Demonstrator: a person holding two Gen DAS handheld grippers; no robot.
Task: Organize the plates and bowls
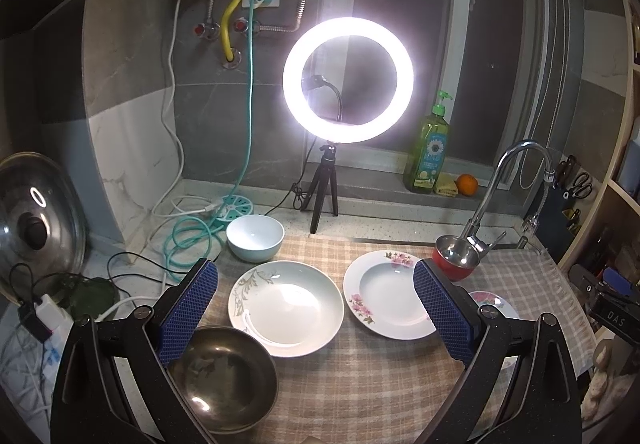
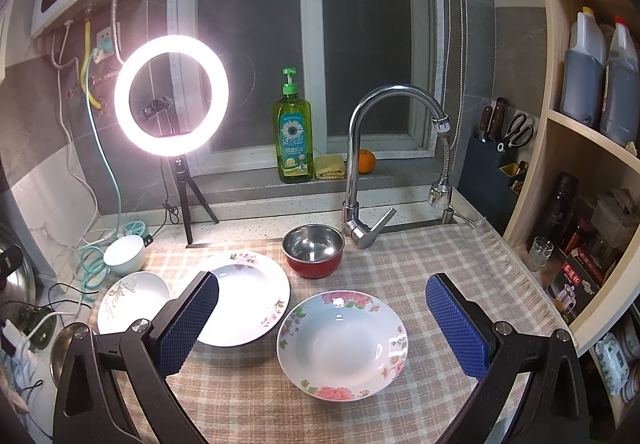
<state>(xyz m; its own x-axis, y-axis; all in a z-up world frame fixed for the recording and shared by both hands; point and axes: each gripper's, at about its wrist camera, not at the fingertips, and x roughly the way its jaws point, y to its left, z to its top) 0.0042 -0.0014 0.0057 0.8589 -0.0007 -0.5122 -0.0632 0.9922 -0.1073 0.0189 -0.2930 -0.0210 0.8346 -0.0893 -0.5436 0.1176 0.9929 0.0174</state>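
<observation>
Currently: Dishes Spread Out, No Grasp Made

Currently the checked cloth (image 2: 420,276) covers the tabletop and carries every dish, each lying apart from the others with nothing stacked.

Plates, largest first:
- Pink-blossom plate (image 1: 386,294), middle of the cloth.
- Grass-pattern plate (image 1: 286,308), just to its left in the left wrist view.
- Rose-pattern plate (image 2: 343,344), nearest the right side, directly ahead of the right hand-held gripper (image 2: 322,324).

Bowls:
- Steel bowl (image 1: 224,376), at the near left corner, partly behind a finger of the left hand-held gripper (image 1: 316,308).
- White bowl (image 1: 255,238), at the far left edge of the cloth.
- Red bowl with steel lining (image 2: 313,250), at the base of the faucet (image 2: 360,164).

Gripper state: both hand-held grippers are spread wide and carry nothing. Each hovers above the cloth, touching no dish.

Step in hand: judged from the layout, sorting has not begun; this is the approach before the first pickup.

Next move: a likely start is the rose-pattern plate. The right hand-held gripper would need to descend, pinch the raised rim at one edge, and lift it level. Glazed rims are likely slippery, so a firm, deep pinch is advised.
</observation>
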